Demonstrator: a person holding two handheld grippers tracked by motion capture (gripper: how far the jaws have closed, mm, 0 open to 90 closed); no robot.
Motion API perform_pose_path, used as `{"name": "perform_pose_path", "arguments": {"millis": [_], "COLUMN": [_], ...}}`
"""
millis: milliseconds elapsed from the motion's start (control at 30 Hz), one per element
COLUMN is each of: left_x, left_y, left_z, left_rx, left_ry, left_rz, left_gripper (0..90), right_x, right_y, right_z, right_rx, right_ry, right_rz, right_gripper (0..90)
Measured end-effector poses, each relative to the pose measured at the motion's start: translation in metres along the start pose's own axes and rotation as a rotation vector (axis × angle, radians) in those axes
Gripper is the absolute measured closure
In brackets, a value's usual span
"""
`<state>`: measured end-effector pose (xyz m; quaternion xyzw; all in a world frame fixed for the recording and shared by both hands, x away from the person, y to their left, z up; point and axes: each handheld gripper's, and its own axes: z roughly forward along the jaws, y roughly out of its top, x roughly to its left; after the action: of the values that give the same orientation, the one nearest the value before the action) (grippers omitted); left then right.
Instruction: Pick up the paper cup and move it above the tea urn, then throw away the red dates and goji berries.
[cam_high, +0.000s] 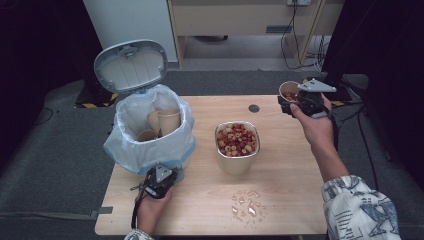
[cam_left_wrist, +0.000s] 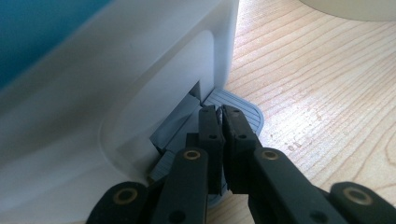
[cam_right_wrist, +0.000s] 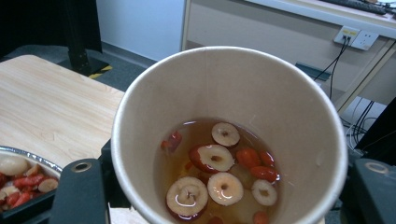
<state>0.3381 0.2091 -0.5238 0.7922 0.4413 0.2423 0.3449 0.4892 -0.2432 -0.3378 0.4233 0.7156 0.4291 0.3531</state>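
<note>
Looking like an office or lab room set up for recording: grey carpet floor (cam_high: 60, 165) running under a lone wooden table (cam_high: 210, 200), wall sockets (cam_right_wrist: 357, 37) with cables (cam_high: 295, 40) hanging, a wooden desk (cam_high: 240, 20) standing behind, black curtains (cam_high: 385, 45) closing in the sides.

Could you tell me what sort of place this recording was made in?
Probably an office or lab corner set up for recording: a small wooden table on grey carpet, a desk behind with a wall socket and trailing cables, and a pedal bin beside a food container.
</note>
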Motion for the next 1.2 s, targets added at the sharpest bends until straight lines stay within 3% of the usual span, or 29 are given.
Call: {"name": "perform_pose_path", "arguments": {"millis": [200, 367, 533, 767, 967, 1033, 1200], "left_x": [0.000, 0.000, 0.000, 0.000, 0.000, 0.000, 0.000], "left_y": [0.000, 0.000, 0.000, 0.000, 0.000, 0.000, 0.000], "left_z": [0.000, 0.000, 0.000, 0.000, 0.000, 0.000, 0.000], "left_rx": [0.000, 0.000, 0.000, 0.001, 0.000, 0.000, 0.000], "left_ry": [0.002, 0.003, 0.002, 0.003, 0.002, 0.002, 0.002], "left_rz": [0.000, 0.003, 0.003, 0.003, 0.003, 0.003, 0.003], "left_gripper": [86.1, 86.1, 86.1, 86.1, 86.1, 86.1, 86.1], "right_x": [-0.004, 0.007, 0.007, 0.017, 0.032, 0.039, 0.042], "right_y": [0.009, 0.018, 0.023, 0.029, 0.036, 0.039, 0.044], "right_z": [-0.002, 0.000, -0.002, 0.001, 0.002, 0.002, 0.002], "right_rx": [-0.004, -0.009, -0.016, -0.019, -0.029, -0.037, -0.040], "right_ry": [-0.013, 0.029, 0.018, 0.041, 0.062, 0.076, 0.075], "right_rz": [0.006, -0.037, -0.041, -0.088, -0.186, -0.239, -0.282], "right_gripper": [30.0, 30.1, 30.0, 30.0, 30.0, 30.0, 30.0]}}
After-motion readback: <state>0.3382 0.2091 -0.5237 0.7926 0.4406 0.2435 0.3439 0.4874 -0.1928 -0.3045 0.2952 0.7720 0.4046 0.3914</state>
